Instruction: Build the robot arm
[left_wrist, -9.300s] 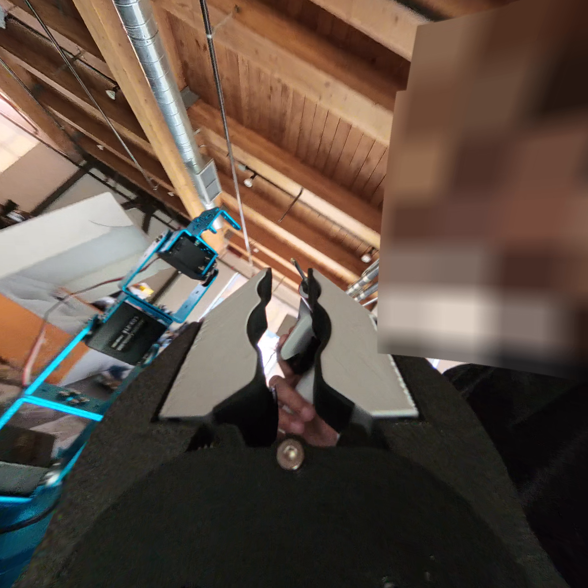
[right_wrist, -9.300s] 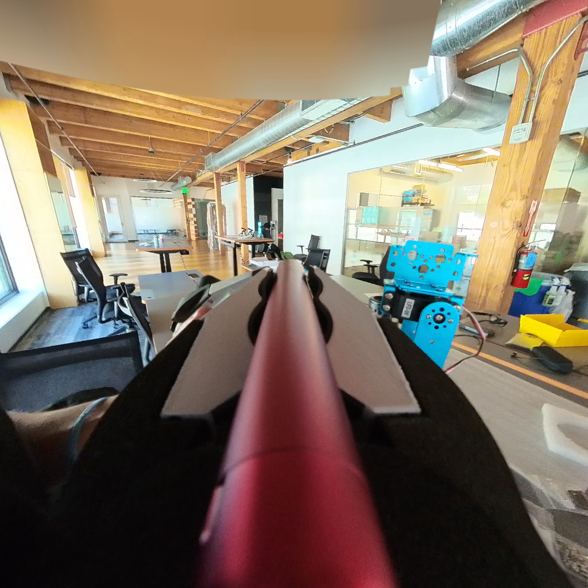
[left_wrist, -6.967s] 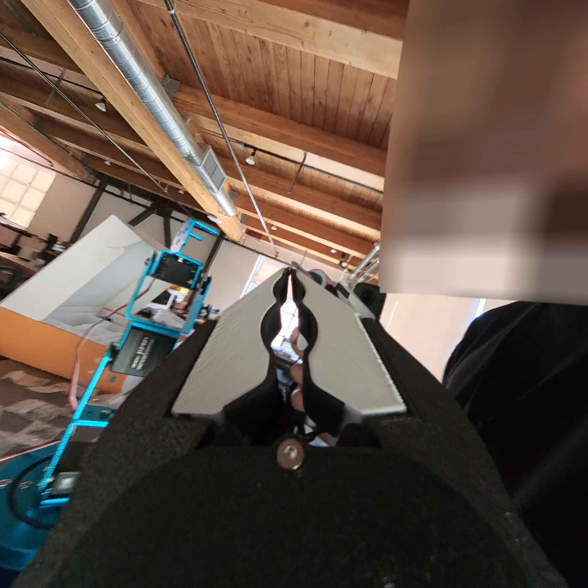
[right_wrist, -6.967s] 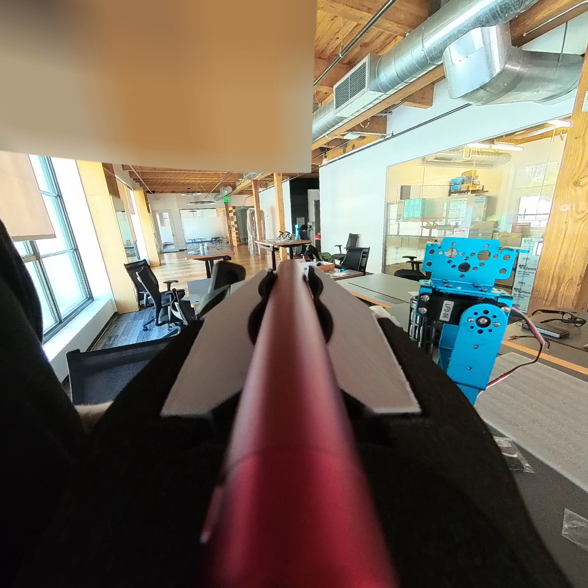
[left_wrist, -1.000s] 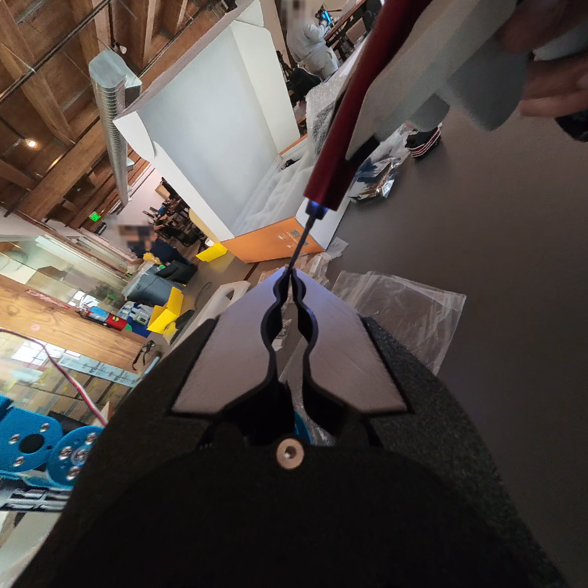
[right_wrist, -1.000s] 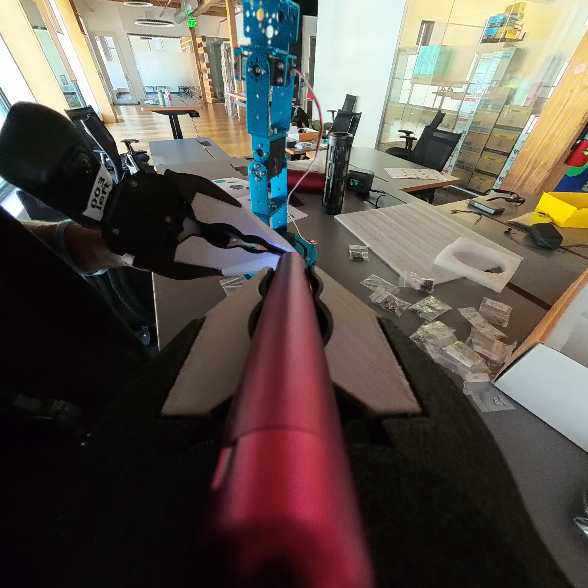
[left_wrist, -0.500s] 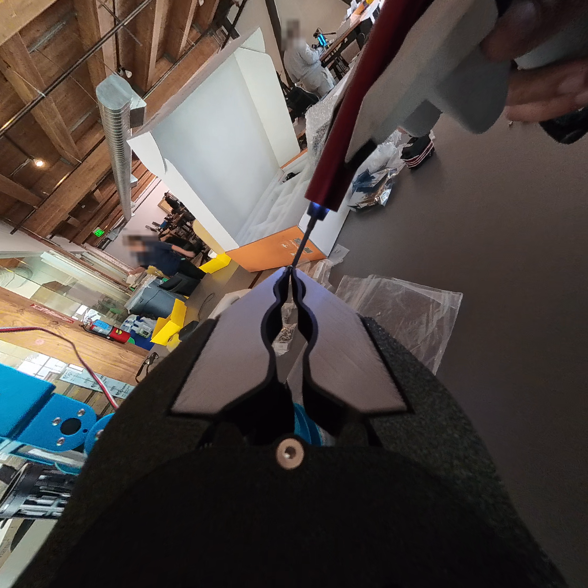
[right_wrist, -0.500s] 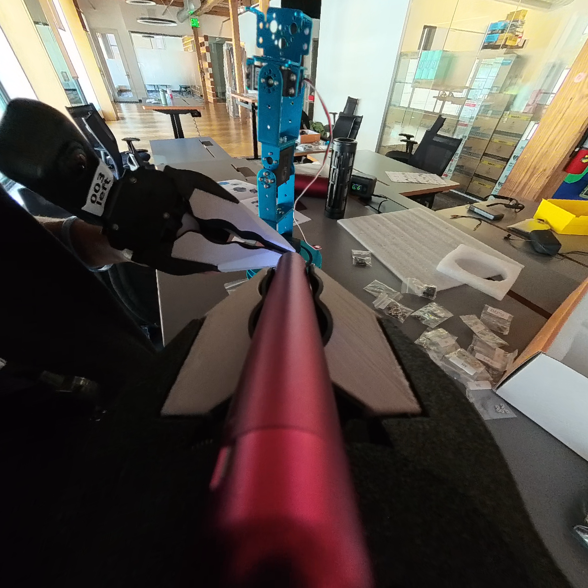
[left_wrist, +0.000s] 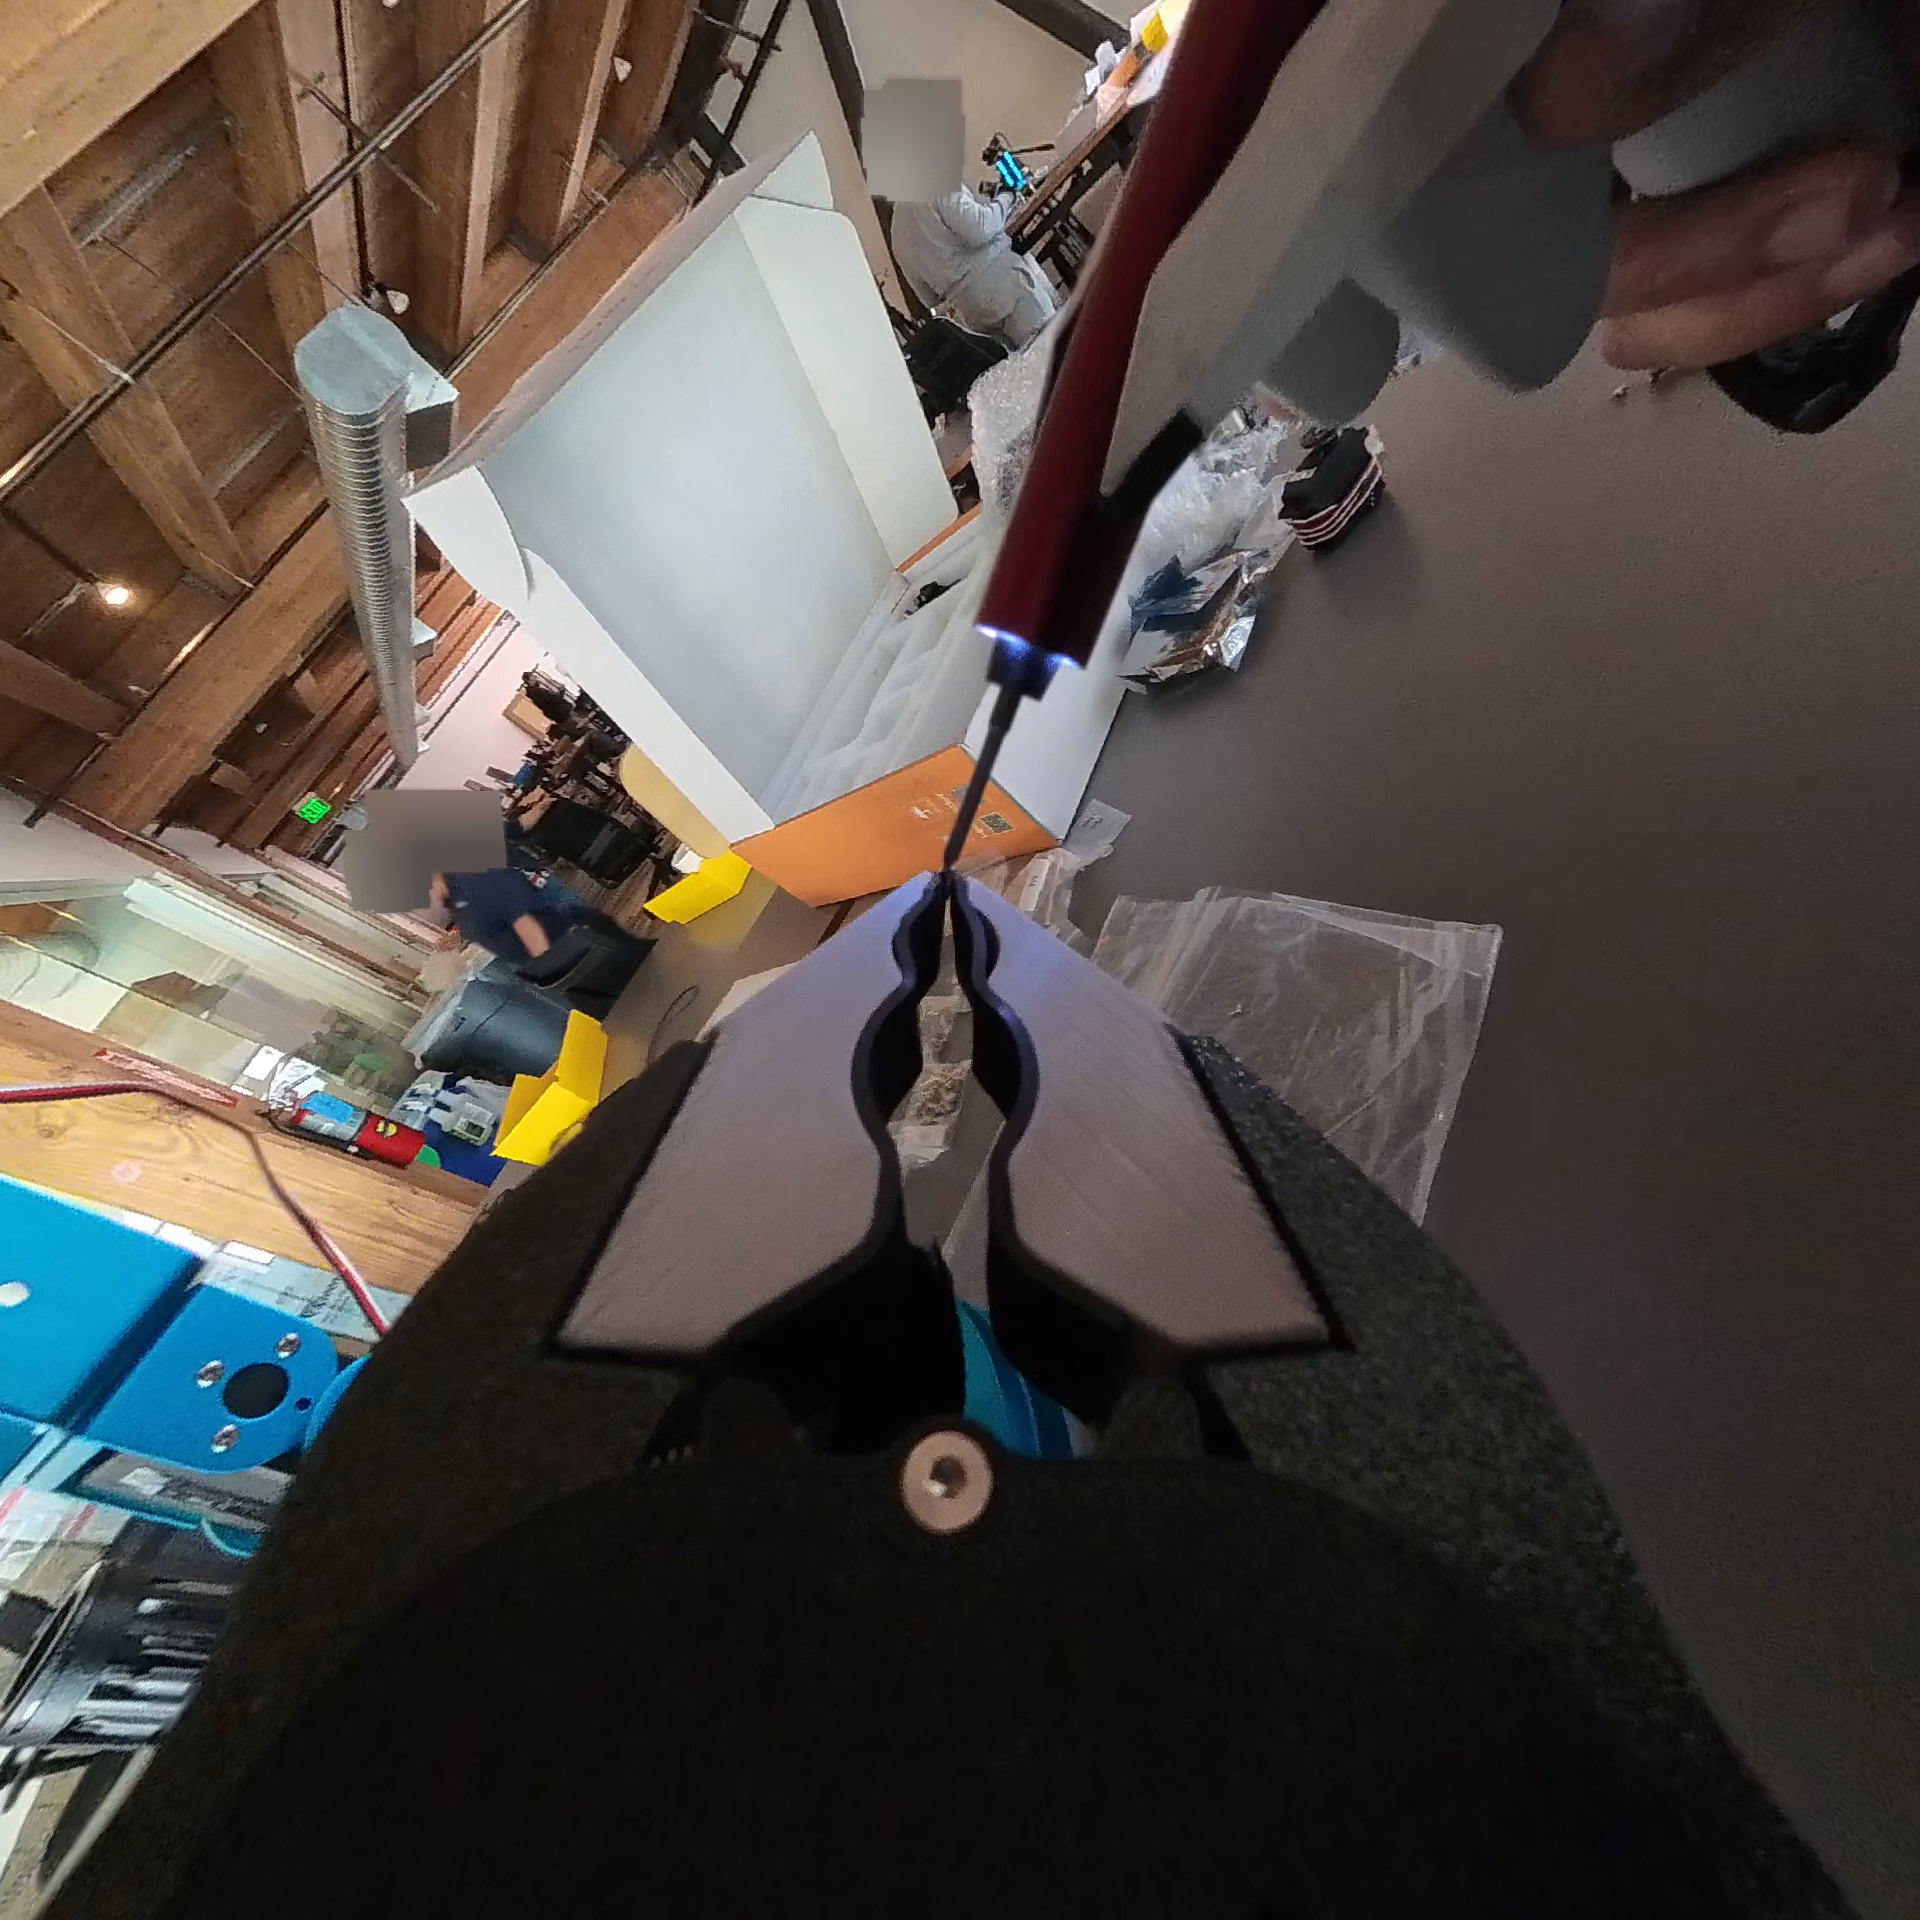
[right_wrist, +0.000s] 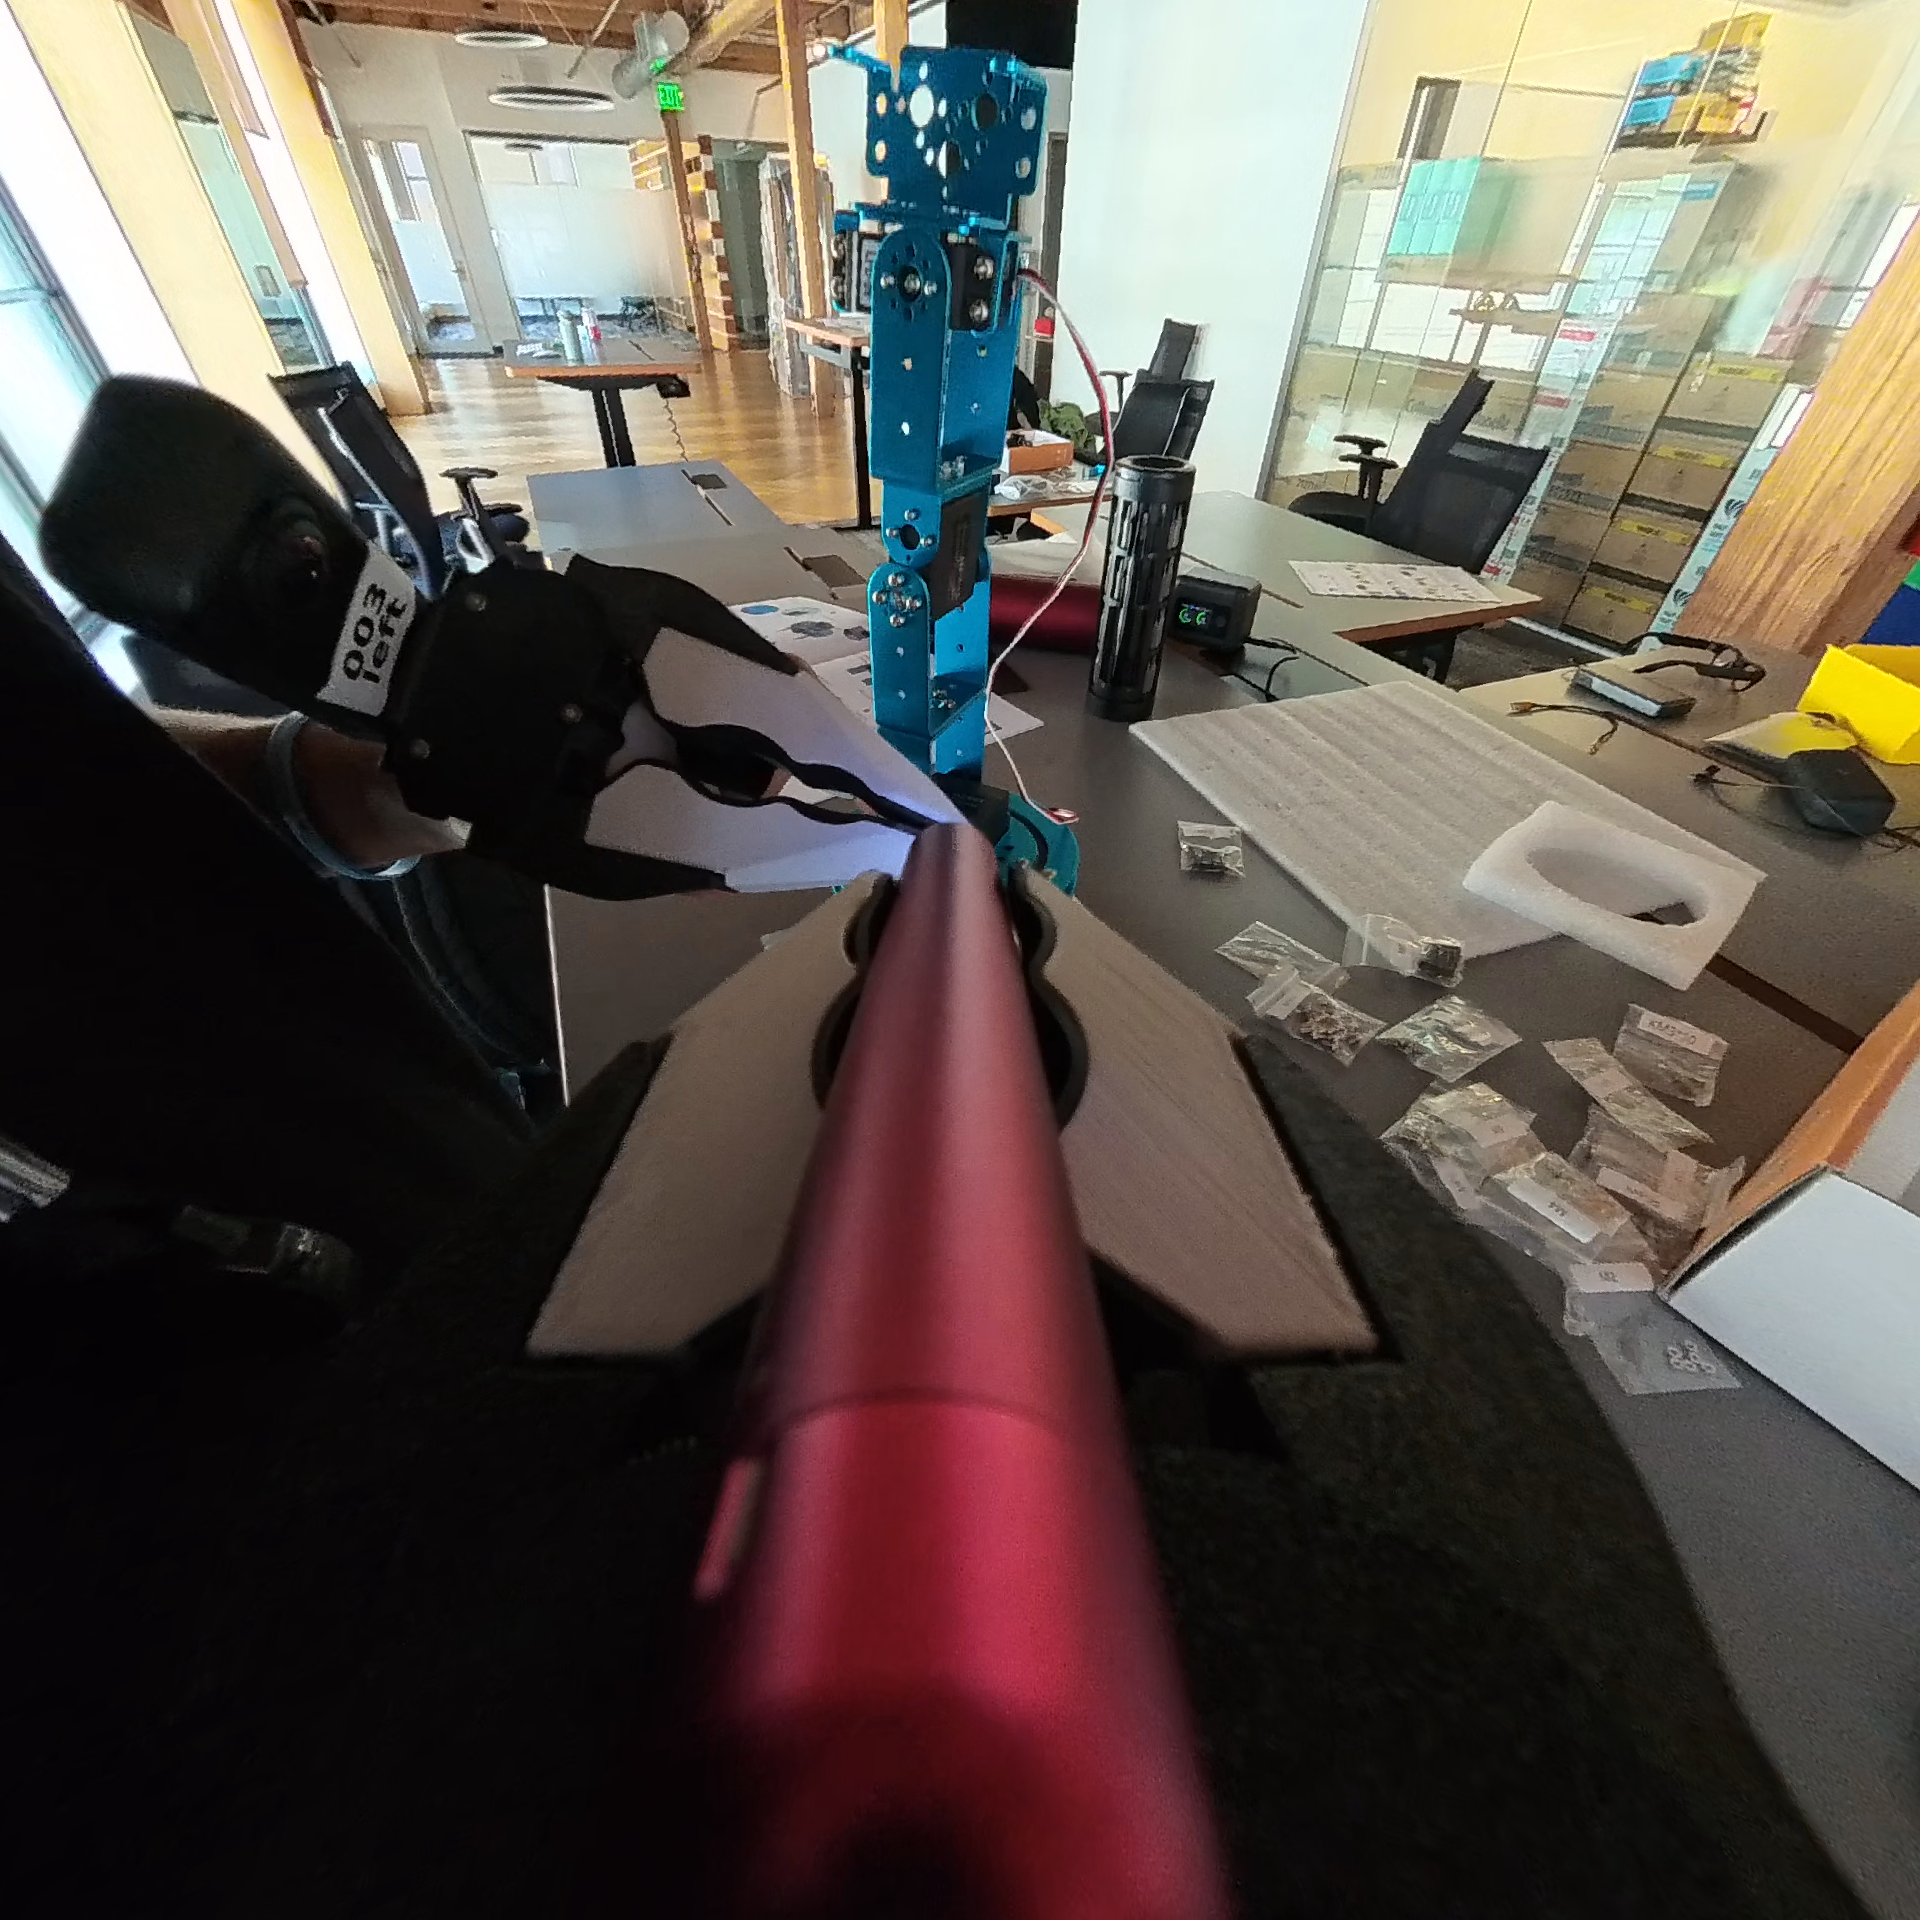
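Over grey desk (right_wrist: 1299, 790), screwdriver (right_wrist: 935, 1195) forward.

Open office: timber ceiling beams (left_wrist: 156, 343), glass partitions (right_wrist: 1507, 343), grey desks (right_wrist: 1299, 582).

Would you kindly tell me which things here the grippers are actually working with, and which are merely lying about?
In use:
- left gripper, tips closed
- right gripper clamping red screwdriver
- screwdriver bit at the left tips

Lying about:
- blue bracket tower
- small parts bags
- white foam block
- open white box
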